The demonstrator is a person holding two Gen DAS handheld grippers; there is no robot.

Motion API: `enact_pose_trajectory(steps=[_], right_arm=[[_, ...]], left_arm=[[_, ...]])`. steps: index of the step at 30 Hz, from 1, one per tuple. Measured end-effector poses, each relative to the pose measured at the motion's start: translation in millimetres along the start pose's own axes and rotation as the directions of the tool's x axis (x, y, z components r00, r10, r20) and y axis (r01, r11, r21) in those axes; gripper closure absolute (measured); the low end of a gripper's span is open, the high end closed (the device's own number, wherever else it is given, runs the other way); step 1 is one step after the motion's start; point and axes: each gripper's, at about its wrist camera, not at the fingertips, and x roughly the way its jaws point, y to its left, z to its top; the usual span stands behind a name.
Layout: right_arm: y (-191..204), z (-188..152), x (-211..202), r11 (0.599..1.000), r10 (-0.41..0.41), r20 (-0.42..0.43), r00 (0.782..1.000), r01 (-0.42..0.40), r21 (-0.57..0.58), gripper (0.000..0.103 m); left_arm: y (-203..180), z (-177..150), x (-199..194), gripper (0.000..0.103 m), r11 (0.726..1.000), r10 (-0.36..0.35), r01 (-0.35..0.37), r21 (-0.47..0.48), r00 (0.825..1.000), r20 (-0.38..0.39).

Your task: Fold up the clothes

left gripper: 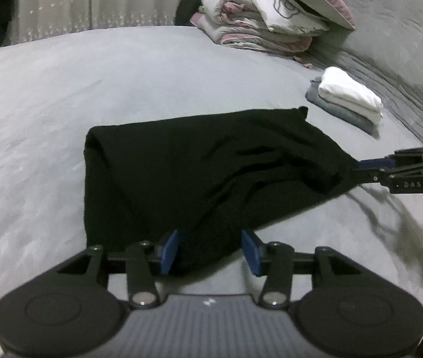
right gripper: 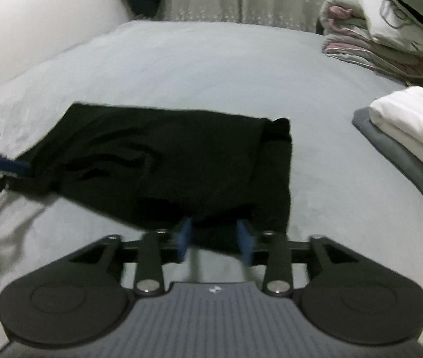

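A black garment [left gripper: 196, 164] [right gripper: 166, 155] lies folded over on the grey bed sheet [left gripper: 121, 74], its near edge sagging towards both grippers. My left gripper [left gripper: 210, 250] stands open at the garment's near left corner; a bunch of black cloth sits between its blue pads [left gripper: 169, 250], and the right pad stands clear of it. My right gripper [right gripper: 215, 240] is open at the other near corner, with cloth loosely between its pads. In the left wrist view the right gripper [left gripper: 359, 170] meets the garment's right end. In the right wrist view the left gripper [right gripper: 17, 173] shows at the left edge.
A folded pile [left gripper: 348, 95] [right gripper: 414, 131], white cloth on grey, lies at the right of the bed. Stacked quilts and a pillow [left gripper: 259, 15] [right gripper: 375, 29] fill the far right corner. A curtain [left gripper: 92, 0] hangs behind the bed. A padded grey headboard [left gripper: 405, 44] runs along the right.
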Motion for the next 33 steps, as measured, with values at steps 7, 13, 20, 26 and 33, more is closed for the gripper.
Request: enact_pose_trajectory(steps=[7, 13, 20, 26, 33], right_arm=[[-9.5, 6.1, -4.1, 0.995, 0.007, 0.014, 1.000, -0.008, 0.102, 0.060], [-15.5, 10.2, -2.8, 0.986, -0.012, 0.003, 1.000, 0.012, 0.169, 0.057], [-19.7, 13.9, 2.1, 0.971, -0.025, -0.019, 0.999, 0.029, 0.237, 0.055], [-18.9, 15.6, 3.2, 0.967, -0.022, -0.022, 1.000, 0.027, 0.253, 0.054], [-19.0, 16.0, 5.1, 0.965, -0.022, -0.034, 0.999, 0.030, 0.262, 0.054]], left_arm=[[17.6, 5.3, -4.5, 0.052, 0.992, 0.031, -0.029, -0.123, 0.999, 0.011], [31.4, 7.3, -7.6, 0.048, 0.978, 0.068, -0.065, -0.199, 0.998, 0.011], [37.5, 7.6, -6.7, 0.046, 0.969, 0.099, -0.098, -0.228, 0.995, -0.007], [43.1, 7.8, -8.1, 0.046, 0.961, 0.107, -0.104, -0.257, 0.994, -0.004], [47.2, 7.2, -7.4, 0.046, 0.955, 0.116, -0.116, -0.272, 0.993, -0.016]])
